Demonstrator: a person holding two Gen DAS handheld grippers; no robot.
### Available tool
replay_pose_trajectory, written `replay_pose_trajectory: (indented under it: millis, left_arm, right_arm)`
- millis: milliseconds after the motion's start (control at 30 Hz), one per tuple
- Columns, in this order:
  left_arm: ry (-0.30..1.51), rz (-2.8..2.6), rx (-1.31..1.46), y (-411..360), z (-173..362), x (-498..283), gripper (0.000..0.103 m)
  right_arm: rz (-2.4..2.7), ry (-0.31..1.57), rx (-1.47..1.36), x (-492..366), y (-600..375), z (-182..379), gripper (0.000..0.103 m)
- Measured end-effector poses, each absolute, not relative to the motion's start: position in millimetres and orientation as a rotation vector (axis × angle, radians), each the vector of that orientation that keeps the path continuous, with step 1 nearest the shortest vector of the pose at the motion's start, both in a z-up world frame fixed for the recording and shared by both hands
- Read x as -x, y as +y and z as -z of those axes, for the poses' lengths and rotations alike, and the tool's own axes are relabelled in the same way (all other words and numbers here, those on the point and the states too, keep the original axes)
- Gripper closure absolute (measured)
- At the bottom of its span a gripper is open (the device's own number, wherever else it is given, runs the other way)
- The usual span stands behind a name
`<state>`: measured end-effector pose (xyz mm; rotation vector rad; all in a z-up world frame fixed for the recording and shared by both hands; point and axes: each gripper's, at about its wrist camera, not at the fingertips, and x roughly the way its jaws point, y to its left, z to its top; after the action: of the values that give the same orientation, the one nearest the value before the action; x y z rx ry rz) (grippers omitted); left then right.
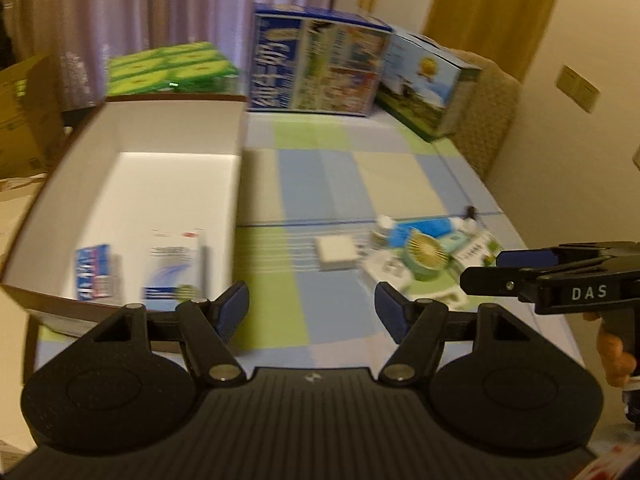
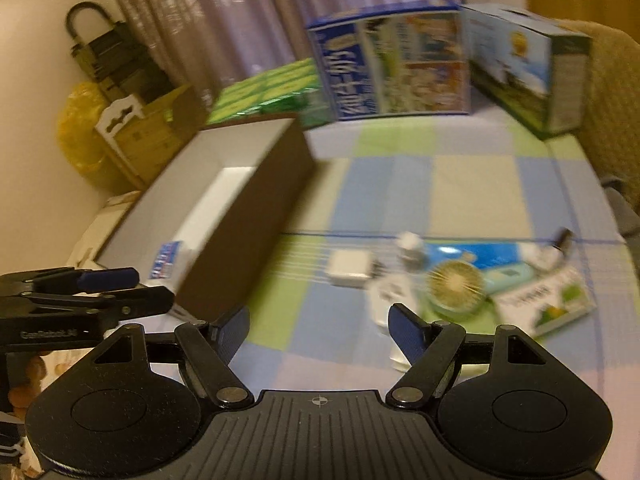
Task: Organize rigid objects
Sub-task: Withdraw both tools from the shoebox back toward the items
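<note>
Two small cartons (image 1: pixel 140 270) already stand in the open box (image 1: pixel 132 140) at the left of the left wrist view, while the rest of the loose things lie in a cluster at the right of the checked bench (image 1: pixel 320 176): a white cube (image 1: pixel 335 254), a round green tin (image 1: pixel 425 258), a small white bottle (image 1: pixel 385 227) and some flat packets (image 2: pixel 544 304). Both pictures are blurred, so finer detail cannot be told.

Both sets of tongs stand released with nothing between their pads: the left tongs (image 1: pixel 312 316) sit low in their own view, over bare cloth beside the box, and the right tongs (image 2: pixel 318 330) point just short of the cluster.

To do the next pick well, I would choose one thing at the edge of the heap, most likely the white cube, since it lies apart from its neighbours. Bring the pads down on two opposite flat sides, square to them, and close only when the cube is centred, so the tin and bottle beside it are not knocked.
</note>
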<state>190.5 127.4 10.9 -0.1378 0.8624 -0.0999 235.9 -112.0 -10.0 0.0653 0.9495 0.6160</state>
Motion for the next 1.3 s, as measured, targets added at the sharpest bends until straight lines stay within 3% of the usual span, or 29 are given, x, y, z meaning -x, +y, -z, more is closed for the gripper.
replay_pose_trajectory:
  millis: [333, 800, 1067, 1300]
  left_arm:
    - [0.953, 0.171, 0.119, 73.3, 25.0, -206.7, 0.039]
    - [1.068, 0.140, 0.085, 53.0, 83.9, -237.1, 0.039]
    - [1.104, 0.105, 0.100, 59.2, 103.8, -247.3, 0.039]
    - [1.124, 0.105, 0.113, 61.8, 111.3, -248.2, 0.039]
  right_arm:
    - [-0.545, 0.976, -0.099, -240.7, -181.1, 34.3, 0.030]
    - [-0.621, 1.004, -0.015, -270.9, -172.8, 85.9, 0.030]
    - [-0.680, 1.005, 0.045, -297.5, -154.9, 112.1, 0.044]
    - [-0.705, 1.051, 0.057, -300.2, -150.6, 122.4, 0.045]
